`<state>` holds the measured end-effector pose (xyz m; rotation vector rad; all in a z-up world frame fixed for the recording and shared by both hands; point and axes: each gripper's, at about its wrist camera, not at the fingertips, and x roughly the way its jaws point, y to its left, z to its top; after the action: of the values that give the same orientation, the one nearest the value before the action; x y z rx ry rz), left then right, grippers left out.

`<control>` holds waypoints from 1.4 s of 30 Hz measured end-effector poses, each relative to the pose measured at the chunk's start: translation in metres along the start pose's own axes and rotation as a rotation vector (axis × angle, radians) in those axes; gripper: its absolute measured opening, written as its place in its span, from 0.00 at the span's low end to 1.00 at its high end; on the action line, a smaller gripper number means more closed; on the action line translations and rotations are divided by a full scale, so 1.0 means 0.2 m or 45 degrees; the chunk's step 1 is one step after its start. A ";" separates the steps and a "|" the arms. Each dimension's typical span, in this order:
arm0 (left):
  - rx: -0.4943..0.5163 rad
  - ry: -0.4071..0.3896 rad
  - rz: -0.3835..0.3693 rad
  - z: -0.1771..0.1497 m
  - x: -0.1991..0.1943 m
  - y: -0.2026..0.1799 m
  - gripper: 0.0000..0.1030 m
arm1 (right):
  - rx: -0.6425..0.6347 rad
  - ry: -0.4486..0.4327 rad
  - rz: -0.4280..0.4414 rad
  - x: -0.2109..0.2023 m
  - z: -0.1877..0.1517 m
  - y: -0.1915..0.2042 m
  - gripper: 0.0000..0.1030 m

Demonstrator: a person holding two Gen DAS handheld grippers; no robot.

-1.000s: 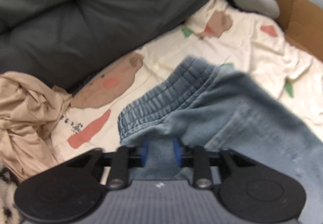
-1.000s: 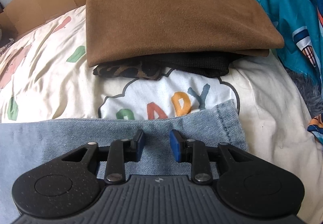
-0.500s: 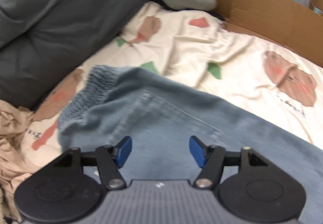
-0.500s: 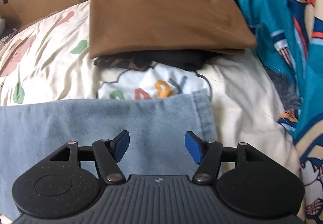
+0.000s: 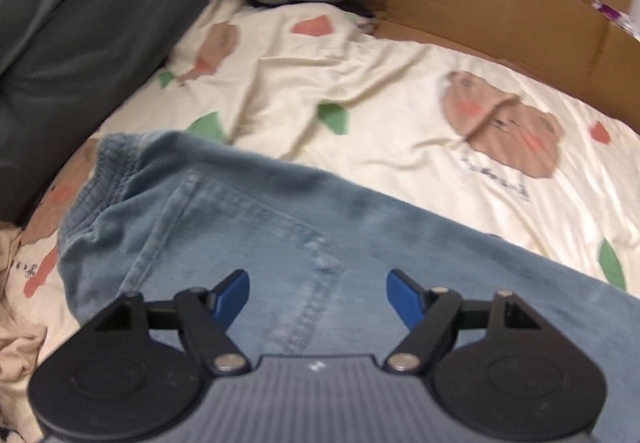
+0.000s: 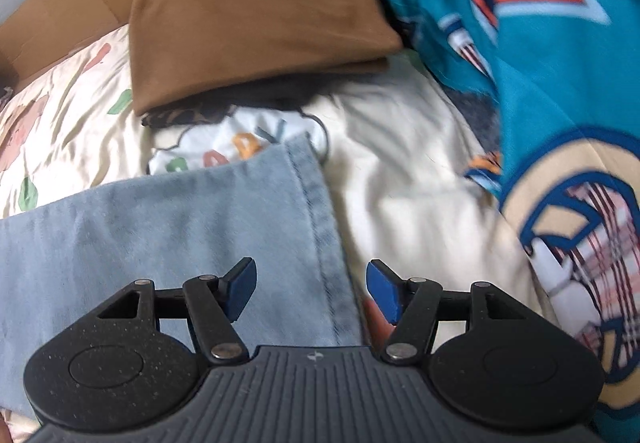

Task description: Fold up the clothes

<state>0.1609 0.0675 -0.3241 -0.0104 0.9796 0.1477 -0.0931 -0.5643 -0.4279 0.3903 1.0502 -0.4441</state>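
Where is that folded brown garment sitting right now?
In the right wrist view, the folded brown garment lies at upper centre on a dark folded piece, beyond the jeans and left of the teal blanket.

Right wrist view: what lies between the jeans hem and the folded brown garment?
In the right wrist view, a white garment with colourful letters lies between the jeans and the folded brown garment, over a dark patterned piece.

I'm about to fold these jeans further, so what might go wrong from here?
The jeans bunch near the elastic waistband, so a crooked fold may follow. The hem overlaps the white printed top; a grab there might drag it along. The teal blanket crowds the right gripper.
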 end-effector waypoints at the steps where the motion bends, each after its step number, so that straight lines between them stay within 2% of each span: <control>1: 0.025 0.004 -0.015 0.01 -0.02 -0.03 0.76 | 0.009 0.007 0.004 -0.01 -0.02 -0.02 0.65; 9: 0.179 0.000 -0.127 0.13 -0.10 -0.24 0.77 | 0.143 0.093 0.045 -0.08 -0.18 -0.20 0.65; 13: 0.262 0.047 -0.164 0.11 -0.06 -0.34 0.77 | 0.218 0.169 0.109 -0.06 -0.28 -0.27 0.65; 17: 0.273 0.103 -0.193 0.07 -0.03 -0.40 0.77 | 0.282 0.203 0.174 -0.02 -0.35 -0.29 0.65; 22: 0.319 0.156 -0.236 0.03 -0.01 -0.44 0.77 | 0.562 0.256 0.368 0.08 -0.39 -0.34 0.65; 28: 0.342 0.159 -0.277 0.01 0.01 -0.50 0.77 | 0.792 0.247 0.484 0.16 -0.42 -0.43 0.66; 30: 0.361 0.161 -0.291 0.00 0.02 -0.51 0.77 | 0.843 0.232 0.516 0.15 -0.41 -0.46 0.63; 38: 0.391 0.169 -0.316 -0.04 0.04 -0.55 0.77 | 0.778 0.138 0.699 0.00 -0.32 -0.40 0.61; 42: 0.423 0.178 -0.327 -0.07 0.04 -0.57 0.77 | 0.717 0.142 0.698 0.02 -0.28 -0.37 0.61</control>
<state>0.1674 -0.0462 -0.3451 0.1593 1.1236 -0.2557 -0.1709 -0.5988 -0.4625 1.1820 0.8648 -0.2157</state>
